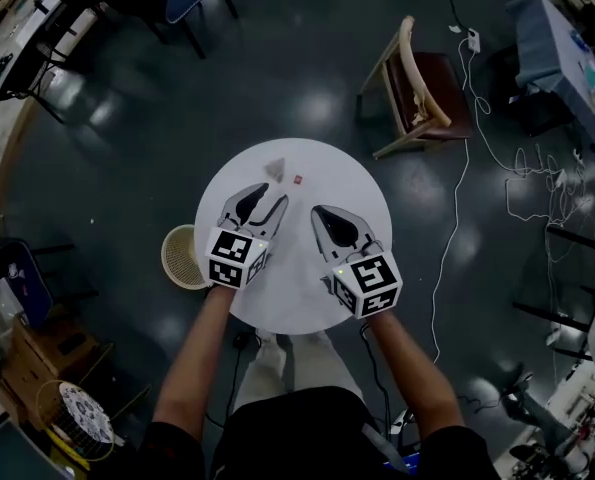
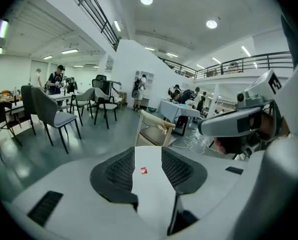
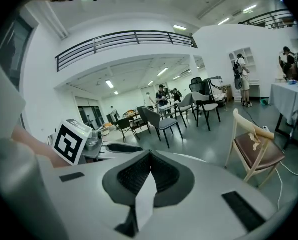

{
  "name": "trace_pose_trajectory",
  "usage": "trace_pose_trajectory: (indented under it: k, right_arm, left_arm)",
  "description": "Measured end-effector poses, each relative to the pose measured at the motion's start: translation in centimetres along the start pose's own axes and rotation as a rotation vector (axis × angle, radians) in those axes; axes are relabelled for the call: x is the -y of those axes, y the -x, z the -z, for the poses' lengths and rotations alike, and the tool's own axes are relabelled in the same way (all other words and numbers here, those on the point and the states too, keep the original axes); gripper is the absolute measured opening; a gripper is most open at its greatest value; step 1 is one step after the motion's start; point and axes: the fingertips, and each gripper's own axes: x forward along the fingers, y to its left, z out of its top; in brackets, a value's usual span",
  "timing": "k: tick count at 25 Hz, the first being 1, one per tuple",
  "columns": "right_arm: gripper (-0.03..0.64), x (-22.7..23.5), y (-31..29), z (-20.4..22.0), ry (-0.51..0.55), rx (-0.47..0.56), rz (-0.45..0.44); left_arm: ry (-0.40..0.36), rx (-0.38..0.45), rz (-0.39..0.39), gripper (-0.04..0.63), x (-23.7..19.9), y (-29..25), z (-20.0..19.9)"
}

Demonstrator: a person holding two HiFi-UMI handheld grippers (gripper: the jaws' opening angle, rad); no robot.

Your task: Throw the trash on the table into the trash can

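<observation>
Table (image 1: 297,293): round, white; I hold both claws over it.
Trash: red scrap (image 1: 298,179), grey wad (image 1: 276,168), far side.
Left claw (image 1: 270,195): jaws apart, empty.
Right claw (image 1: 317,211): jaws together, empty.
Bin (image 1: 182,256): floor, left.

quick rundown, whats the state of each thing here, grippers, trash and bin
left gripper: open, empty, over the round white table
right gripper: shut, empty
small red scrap: lying on table, not gripped
pale crumpled scrap: lying on table, not gripped
beige woven trash can: upright on floor beside table
</observation>
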Motion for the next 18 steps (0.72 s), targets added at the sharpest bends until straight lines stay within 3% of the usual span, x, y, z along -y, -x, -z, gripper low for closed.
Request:
trace_pose_trajectory:
  k: [6,18]
  right_arm:
    - [0.018,1.8,-1.4,1.3,-0.017,-0.016,0.007]
    - [0.018,3.3,-3.7,3.6,-0.040,-0.036,0.005]
  left_arm:
    - [-0.009,-0.053,-0.048,0.221,-1.9,-3.7,1.9]
    - [-0.035,-0.113,-0.111,0.232,-4.8,-7.9,4.5]
